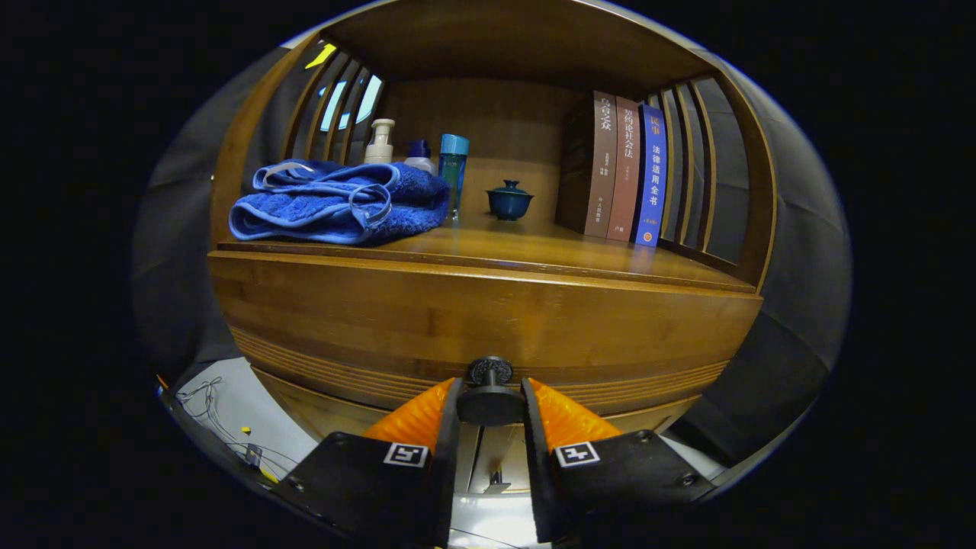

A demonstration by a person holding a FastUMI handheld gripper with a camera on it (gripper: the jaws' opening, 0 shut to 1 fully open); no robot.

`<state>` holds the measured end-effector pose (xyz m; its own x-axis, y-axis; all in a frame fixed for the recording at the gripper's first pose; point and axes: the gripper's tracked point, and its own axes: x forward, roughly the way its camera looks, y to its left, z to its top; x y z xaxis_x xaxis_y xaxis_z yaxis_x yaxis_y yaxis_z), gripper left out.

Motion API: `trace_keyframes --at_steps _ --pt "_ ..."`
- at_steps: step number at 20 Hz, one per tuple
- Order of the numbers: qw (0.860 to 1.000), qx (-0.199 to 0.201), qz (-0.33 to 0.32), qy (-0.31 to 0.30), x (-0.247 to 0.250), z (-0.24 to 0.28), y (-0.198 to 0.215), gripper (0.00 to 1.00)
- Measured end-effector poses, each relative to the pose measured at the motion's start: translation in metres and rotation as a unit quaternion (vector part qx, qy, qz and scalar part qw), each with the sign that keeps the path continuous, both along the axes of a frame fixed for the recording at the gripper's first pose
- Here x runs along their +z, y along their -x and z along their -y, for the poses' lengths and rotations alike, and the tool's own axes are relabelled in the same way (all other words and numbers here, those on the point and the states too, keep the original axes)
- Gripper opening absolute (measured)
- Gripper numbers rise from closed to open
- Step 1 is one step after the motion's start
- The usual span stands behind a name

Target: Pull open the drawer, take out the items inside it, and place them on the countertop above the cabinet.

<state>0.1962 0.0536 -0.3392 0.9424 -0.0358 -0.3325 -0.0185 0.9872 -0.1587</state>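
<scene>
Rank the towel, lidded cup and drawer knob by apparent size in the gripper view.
1. Towel, clearly largest.
2 and 3. Knob and lidded cup look alike; the knob, held between the hand-held gripper fingers, is much nearer, so unranked.

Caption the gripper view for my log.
Hand-held gripper shut on the drawer knob, below a countertop holding towel, bottles, teacup and books.

The camera is riding on the hand-held gripper (490,408), looking forward along its fingers, sitting low and very close to the drawer front (473,320), tilting up toward the surface (534,255) beyond.
</scene>
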Motion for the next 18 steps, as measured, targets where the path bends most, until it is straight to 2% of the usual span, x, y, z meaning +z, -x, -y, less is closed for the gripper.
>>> trace_keyframes --at_steps 3,5,18 --pt "1.0 -0.002 0.004 -0.005 0.001 0.001 0.005 0.46" --pt "1.0 -0.003 0.001 -0.016 0.002 0.0 0.014 0.34" --pt "1.0 -0.001 -0.006 -0.029 0.005 0.006 0.1 0.34"
